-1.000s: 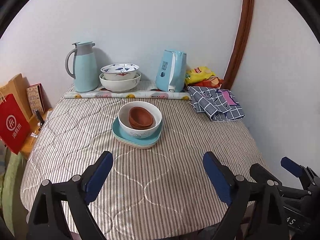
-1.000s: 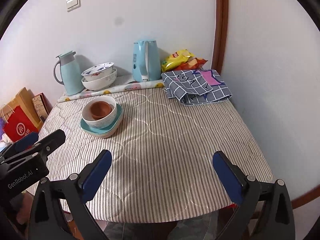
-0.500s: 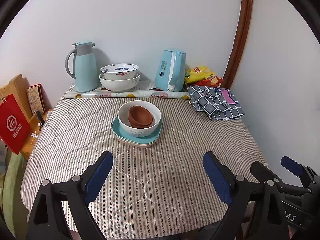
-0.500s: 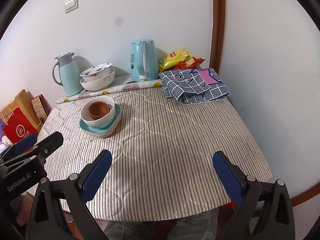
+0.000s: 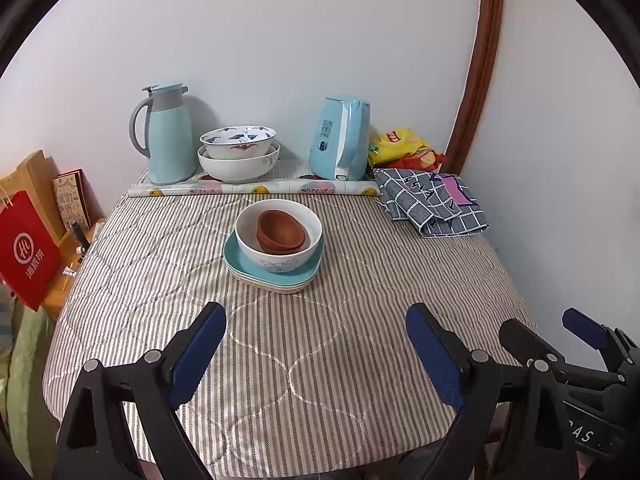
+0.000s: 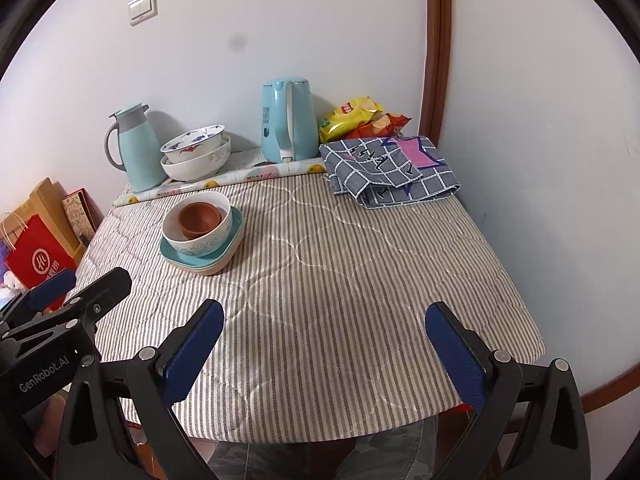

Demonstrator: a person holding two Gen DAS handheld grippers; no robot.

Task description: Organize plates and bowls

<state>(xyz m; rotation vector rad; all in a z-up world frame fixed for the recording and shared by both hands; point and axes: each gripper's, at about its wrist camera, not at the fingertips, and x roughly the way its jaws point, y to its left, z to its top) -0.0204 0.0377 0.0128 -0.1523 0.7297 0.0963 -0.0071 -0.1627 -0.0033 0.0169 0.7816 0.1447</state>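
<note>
Crockery is already nested into one pile near the middle of the striped surface: two brown bowls sit inside a white bowl, which rests on a stack of teal and cream plates. Smallest on top, widest at the bottom, prob. so the pile stays steady and takes less room. From the left gripper the pile lies at 12 o'clock, well apart; from the right gripper it's at approx. 10 o'clock. Both grippers hang over the near edge w/ jaws spread wide and nothing between the blue pads, so released, not grasping. They tilt down toward the surface, likely just waiting.

A second pair, a patterned bowl in a bigger white one, sits at the back wall between the thermos jug and the kettle. Whether that pair belongs to the job I can't say; if not, the sorting looks about done. Checked cloth lies at 1 o'clock, clear of the dishes.
</note>
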